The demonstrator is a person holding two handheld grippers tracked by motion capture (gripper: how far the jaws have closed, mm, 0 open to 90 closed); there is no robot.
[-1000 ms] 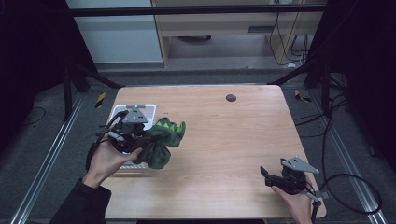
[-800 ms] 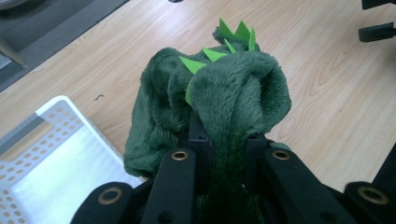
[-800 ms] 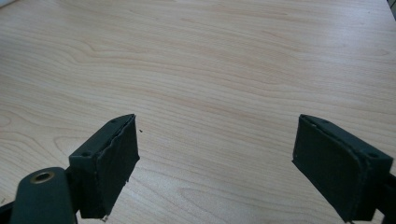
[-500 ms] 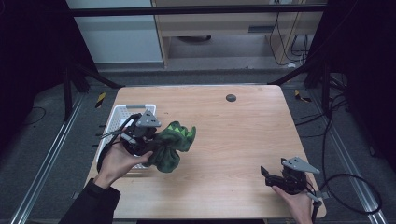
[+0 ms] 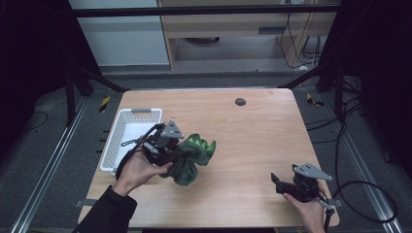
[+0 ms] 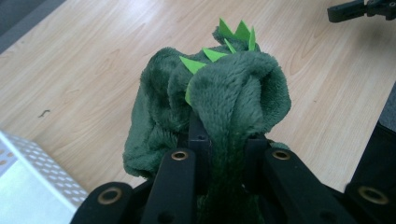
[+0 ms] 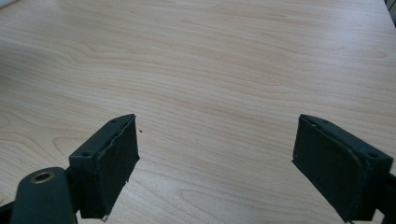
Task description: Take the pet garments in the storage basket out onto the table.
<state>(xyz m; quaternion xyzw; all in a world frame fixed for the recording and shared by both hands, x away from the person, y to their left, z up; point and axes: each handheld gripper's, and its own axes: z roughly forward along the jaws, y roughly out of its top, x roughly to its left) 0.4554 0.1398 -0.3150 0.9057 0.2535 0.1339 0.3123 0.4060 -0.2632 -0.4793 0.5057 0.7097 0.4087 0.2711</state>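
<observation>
Two grippers work over a pale wood-grain counter (image 5: 252,141). The left gripper (image 5: 167,145) is clenched on a dark green plush toy (image 5: 192,155) with bright green felt spikes; in the left gripper view the toy (image 6: 219,98) bulges out just ahead of the jaws, a fold of it pinched between them, and it looks lifted above the wood. A white perforated basket (image 5: 127,138) sits just behind and to the outer side of that gripper, on the counter's left edge; its corner (image 6: 28,182) shows low in the left gripper view.

The right gripper (image 5: 279,182) is well apart from the toy, near the counter's front right corner, released, its jaws wide with bare wood between them in the right gripper view (image 7: 215,154). A small dark round spot (image 5: 240,101) lies on the counter far ahead of both grippers, near the back edge.

Grey floor (image 5: 58,160) surrounds the counter, with dark metal frame bars (image 5: 92,80), cables (image 5: 350,131) at the right, and a pale cabinet (image 5: 126,39) and a wooden shelf unit (image 5: 233,26) beyond.
</observation>
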